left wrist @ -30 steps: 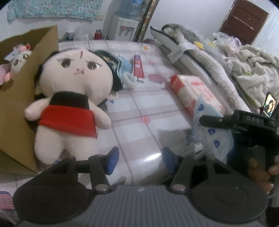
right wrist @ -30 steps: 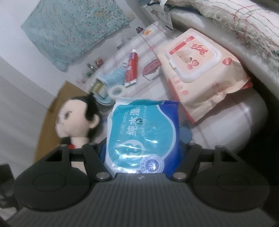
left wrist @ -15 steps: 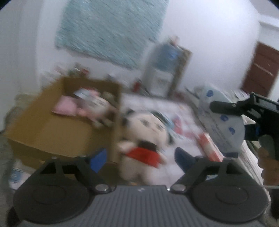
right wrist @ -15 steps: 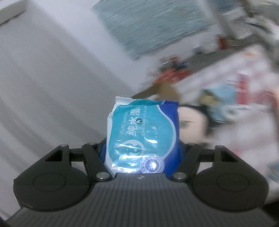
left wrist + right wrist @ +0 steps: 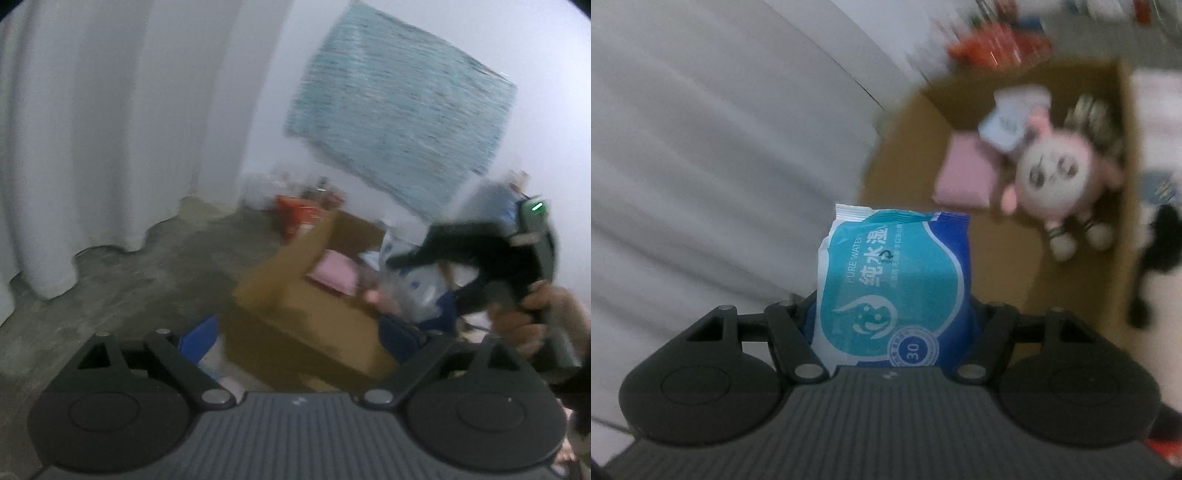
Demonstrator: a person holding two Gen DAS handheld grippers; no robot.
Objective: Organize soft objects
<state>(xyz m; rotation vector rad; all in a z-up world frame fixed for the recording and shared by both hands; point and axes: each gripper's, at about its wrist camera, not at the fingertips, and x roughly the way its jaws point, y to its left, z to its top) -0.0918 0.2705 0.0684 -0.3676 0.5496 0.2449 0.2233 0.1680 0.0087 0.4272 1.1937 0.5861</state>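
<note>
You had the right gripper (image 5: pixel 892 314) clamped on the blue wet-wipe pack (image 5: pixel 897 284), gripped low by its sides so most of the pack stood out ahead of the fingers, probably so it could fall clear into the cardboard box (image 5: pixel 1008 258) once let go. The pack hung at the box's near-left edge, not yet over the middle. Your left gripper (image 5: pixel 301 334) carried nothing; its jaws were opening wide with only the box corner showing between them, likely to stay clear or ready itself for another item. Your right wrist view looked down into the box and showed the pink-eared plush doll (image 5: pixel 1060 177) and a pink pad (image 5: pixel 964 177) already lying inside. Your left wrist view instead showed the box from outside, on the grey floor (image 5: pixel 129 288) near a white curtain (image 5: pixel 110 129), with your right hand (image 5: pixel 532 314) beside it.
</note>
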